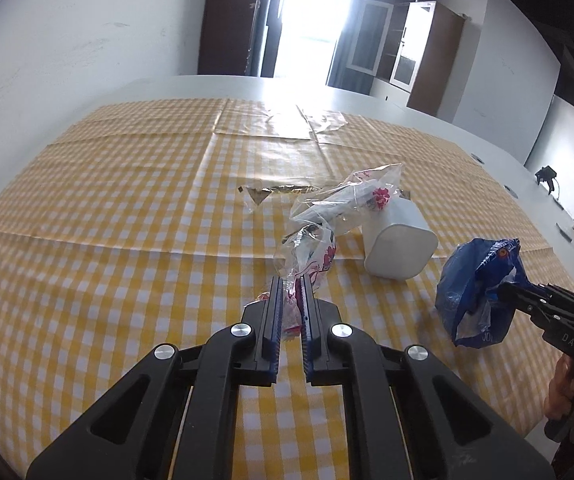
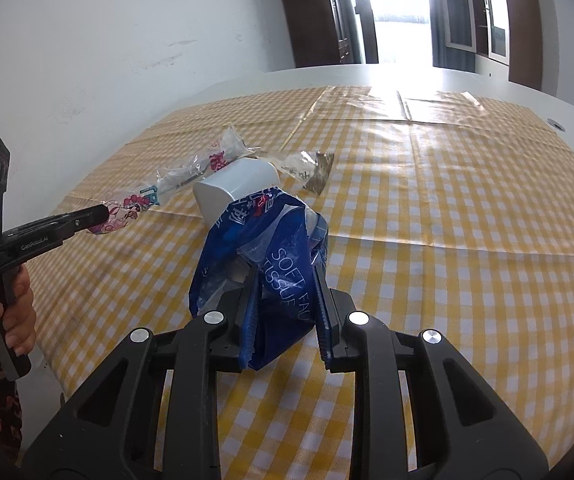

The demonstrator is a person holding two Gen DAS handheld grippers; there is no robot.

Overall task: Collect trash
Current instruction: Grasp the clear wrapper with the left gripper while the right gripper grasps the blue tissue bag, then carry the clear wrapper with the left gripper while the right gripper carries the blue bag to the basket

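Observation:
My left gripper [image 1: 290,286] is shut on one end of a long clear wrapper with pink flowers [image 1: 329,216]; the wrapper stretches away over the white bin [image 1: 401,246], which lies on its side on the yellow checked cloth. In the right wrist view the same wrapper [image 2: 191,172] runs from the left gripper [image 2: 101,214] across the bin [image 2: 239,188]. My right gripper [image 2: 285,276] is shut on a crumpled blue tissue bag [image 2: 263,240], held just in front of the bin. The bag also shows in the left wrist view [image 1: 477,284], with the right gripper [image 1: 505,294].
A small clear wrapper with a dark foil piece [image 1: 265,192] lies on the cloth behind the bin, also seen in the right wrist view [image 2: 315,170]. The checked cloth [image 2: 447,240] covers a white table against a white wall. Cabinets and a bright doorway stand behind.

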